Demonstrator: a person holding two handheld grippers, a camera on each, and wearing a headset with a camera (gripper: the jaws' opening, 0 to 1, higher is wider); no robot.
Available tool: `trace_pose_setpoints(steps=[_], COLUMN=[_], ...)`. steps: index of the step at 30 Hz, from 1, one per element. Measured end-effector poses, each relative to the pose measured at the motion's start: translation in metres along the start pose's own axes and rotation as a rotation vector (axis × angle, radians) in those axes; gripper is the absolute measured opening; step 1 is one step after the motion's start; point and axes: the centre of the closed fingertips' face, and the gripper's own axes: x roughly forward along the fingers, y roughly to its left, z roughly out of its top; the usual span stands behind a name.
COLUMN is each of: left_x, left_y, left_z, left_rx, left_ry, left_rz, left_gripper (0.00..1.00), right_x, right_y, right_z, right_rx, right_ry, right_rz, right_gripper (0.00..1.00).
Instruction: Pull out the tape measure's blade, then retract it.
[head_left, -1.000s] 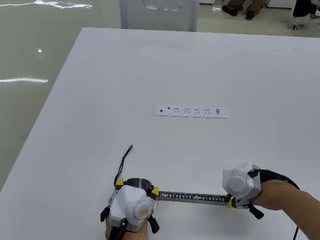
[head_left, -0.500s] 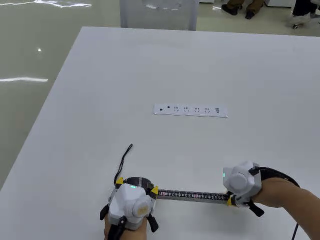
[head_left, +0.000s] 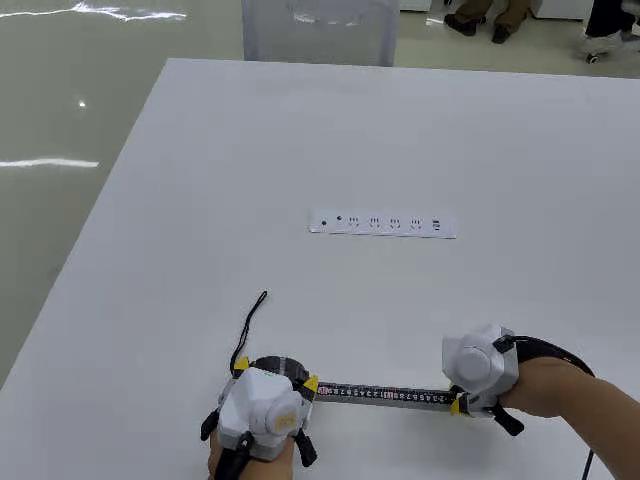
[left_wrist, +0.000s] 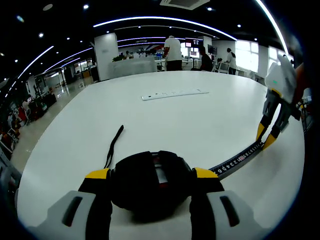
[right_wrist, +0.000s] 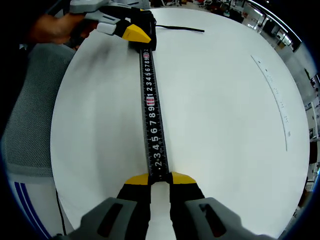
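Note:
The black tape measure case (head_left: 281, 366) rests on the white table near its front edge, and my left gripper (head_left: 275, 374) is shut on its sides (left_wrist: 152, 182). Its blade (head_left: 385, 395) runs flat along the table to the right, numbered side up (right_wrist: 152, 115). My right gripper (head_left: 457, 403) is shut on the blade's end (right_wrist: 160, 178). The left gripper view also catches the right gripper (left_wrist: 267, 135) pinching the blade (left_wrist: 240, 160). The case (right_wrist: 135, 17) lies at the far end of the blade in the right gripper view.
The case's black wrist strap (head_left: 248, 320) trails away over the table (head_left: 200, 200). A white power strip (head_left: 383, 224) lies flat at mid-table. A grey chair back (head_left: 320, 30) stands at the far edge. The table's left edge drops to a glossy floor.
My right gripper has crept slightly left toward the case with the blade's end, so a little less blade shows. The left gripper and case have stayed put.

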Motion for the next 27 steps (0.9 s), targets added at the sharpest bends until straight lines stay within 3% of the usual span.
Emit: trace_pose_setpoints(steps=[17, 27], left_x=[-0.0078, -0.0016], left_y=[-0.0013, -0.0006], left_z=[0.0041, 0.0001], left_rx=[0.002, 0.002], left_ry=[0.008, 0.006], left_rz=[-0.003, -0.006], left_gripper=[0.59, 0.59], right_x=[0.0034, 0.0048], right_y=[-0.001, -0.0009], right_z=[0.0036, 0.0062], right_rx=[-0.001, -0.007], right_ry=[0.001, -0.001], right_rz=[0.004, -0.001], right_gripper=[0.13, 0.13])
